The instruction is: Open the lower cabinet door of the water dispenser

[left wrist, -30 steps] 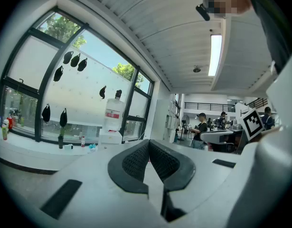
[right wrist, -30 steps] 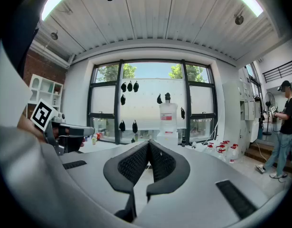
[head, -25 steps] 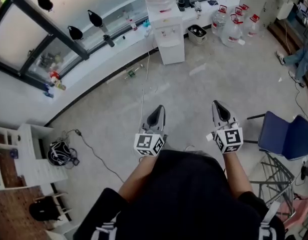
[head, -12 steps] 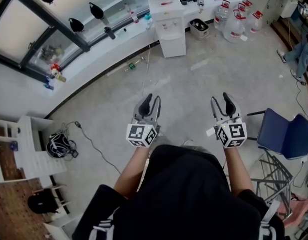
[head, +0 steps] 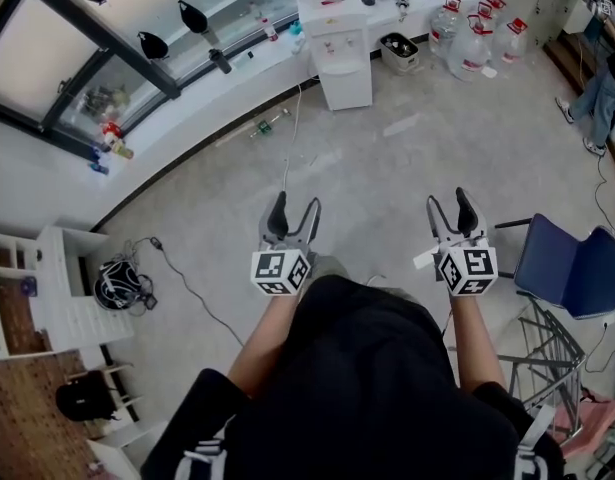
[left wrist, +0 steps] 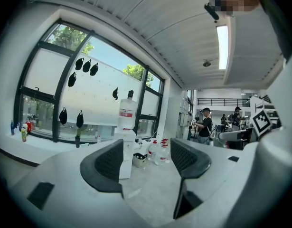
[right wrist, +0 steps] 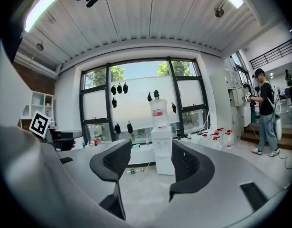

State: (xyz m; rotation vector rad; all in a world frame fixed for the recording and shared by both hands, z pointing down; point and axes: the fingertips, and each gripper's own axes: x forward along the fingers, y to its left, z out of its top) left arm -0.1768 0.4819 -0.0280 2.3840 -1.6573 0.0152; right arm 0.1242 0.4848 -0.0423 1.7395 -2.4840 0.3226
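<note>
The white water dispenser [head: 342, 53] stands against the far wall under the window, a bottle on top; its lower cabinet door [head: 347, 88] is closed. It also shows in the left gripper view, the dispenser [left wrist: 127, 141] partly behind the left jaw, and in the right gripper view, the dispenser [right wrist: 163, 148] between the jaws, far off. My left gripper [head: 296, 208] and right gripper [head: 450, 203] hover side by side over the floor, well short of it. Both have their jaws opening, and nothing lies between the left gripper's [left wrist: 146, 156] or the right gripper's [right wrist: 148, 158] jaws.
Several water jugs [head: 472, 43] and a small bin [head: 399, 53] stand right of the dispenser. A cable [head: 287, 158] runs along the floor from it. A blue chair [head: 572, 278] and metal rack [head: 552, 358] are at my right, a white shelf [head: 57, 308] at left. A person [head: 602, 98] stands far right.
Both grippers' jaws have gone from shut to spread apart. Both hands have shifted slightly, and the view has crept a little toward the dispenser.
</note>
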